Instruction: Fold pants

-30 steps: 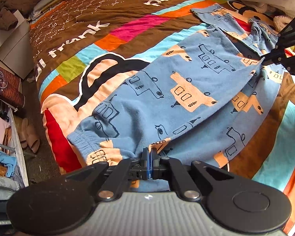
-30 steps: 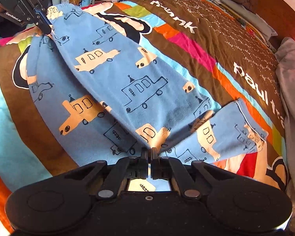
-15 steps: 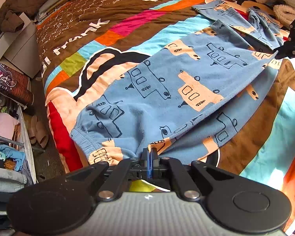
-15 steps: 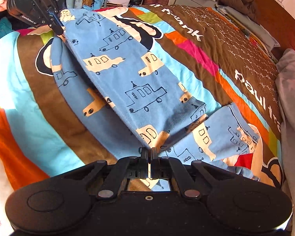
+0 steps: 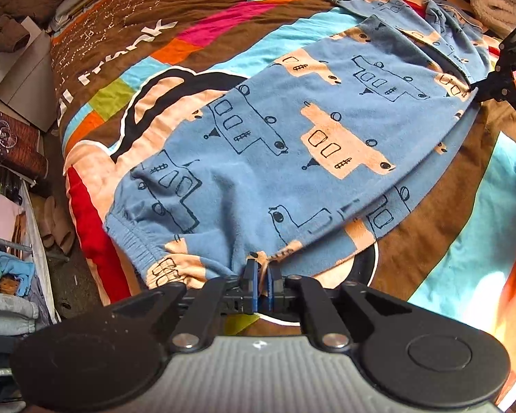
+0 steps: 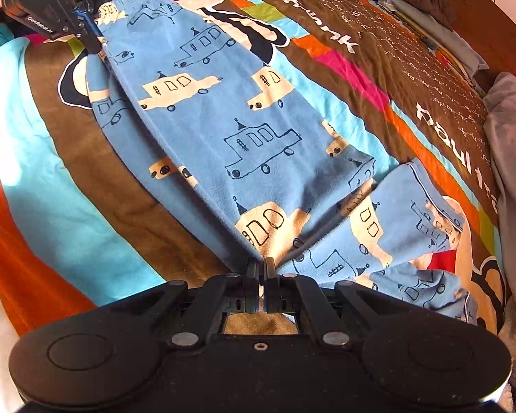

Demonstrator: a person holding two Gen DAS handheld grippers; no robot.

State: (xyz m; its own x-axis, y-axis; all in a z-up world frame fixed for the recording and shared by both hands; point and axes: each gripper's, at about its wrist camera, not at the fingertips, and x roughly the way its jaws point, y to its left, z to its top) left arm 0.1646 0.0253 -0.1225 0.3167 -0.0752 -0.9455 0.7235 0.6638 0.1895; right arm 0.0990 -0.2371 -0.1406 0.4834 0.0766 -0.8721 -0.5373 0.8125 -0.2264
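— Striped bedspread [image 5: 464, 213] is covering the whole bed, brown, cyan and orange with white lettering. Where are the pants lying on it?

— Pants [image 5: 292, 158] are lying across the middle, blue with little cars, one leg laid over the other. The elastic waist is sitting near the bed's edge.

— What is the left gripper doing?

— Left gripper [image 5: 262, 275] is standing at the waist end. Its jaws have just been opening, with a strip of cloth between the pads, which seem to be no longer pinching it.

— And the right one?

— Right gripper [image 6: 261, 268] is clenching the pants at the far end, jaws tight on a bunched edge.

— Why are they holding it like that?

— I'm judging that the two ends are being held so the upper leg is coming down straight and flat on the lower one. Its near edge is sitting slightly back from the one beneath, so the match is looking a bit off.

— What is surrounding the bed?

— Shelves of folded clothes [image 5: 3, 303] are standing beside it, and slippers [image 5: 55, 227] are lying on the floor. A grey pillow [image 6: 512, 137] is resting at one side, and sunlight is glaring on one corner
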